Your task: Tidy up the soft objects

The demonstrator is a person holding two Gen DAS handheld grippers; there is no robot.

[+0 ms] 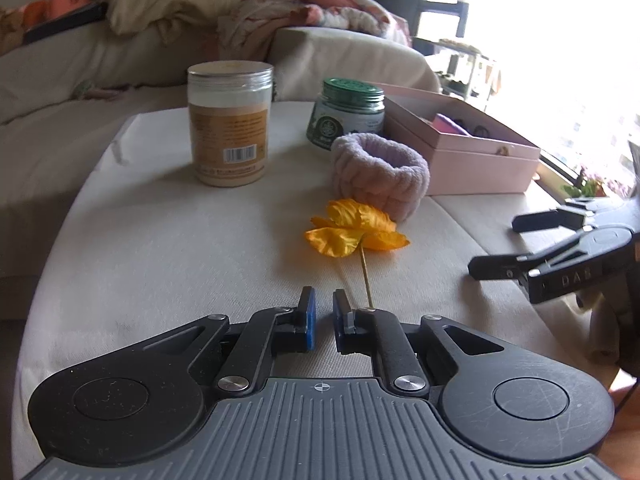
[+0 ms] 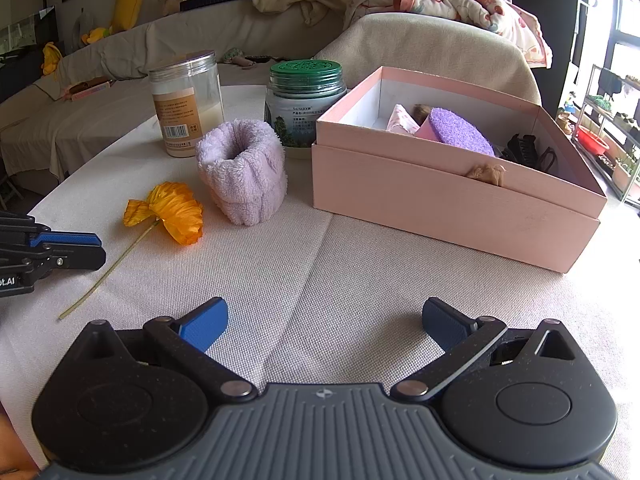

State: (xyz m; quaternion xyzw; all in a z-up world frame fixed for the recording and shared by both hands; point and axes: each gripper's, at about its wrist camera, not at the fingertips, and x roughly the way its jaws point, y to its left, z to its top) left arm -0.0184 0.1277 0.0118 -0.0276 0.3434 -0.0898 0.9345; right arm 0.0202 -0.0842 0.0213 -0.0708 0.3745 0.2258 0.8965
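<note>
On a cloth-covered table (image 2: 320,264), an orange fabric flower (image 2: 172,212) lies beside a lilac terry band (image 2: 240,172), near an open pink box (image 2: 456,204) already holding soft items. Left gripper (image 1: 324,316) sits nearly closed, empty, its pads just left of the thin stem (image 1: 366,280). Right gripper (image 2: 324,324) waits wide open. Feather-light and floppy, the flower is likely best pinched at its stiffer stem.

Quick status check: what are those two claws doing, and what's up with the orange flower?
Left gripper shut, empty, beside the stem. Right gripper open, empty. Orange flower flat on the table, next to the lilac towel band. Nothing blocking the pink box.
</note>
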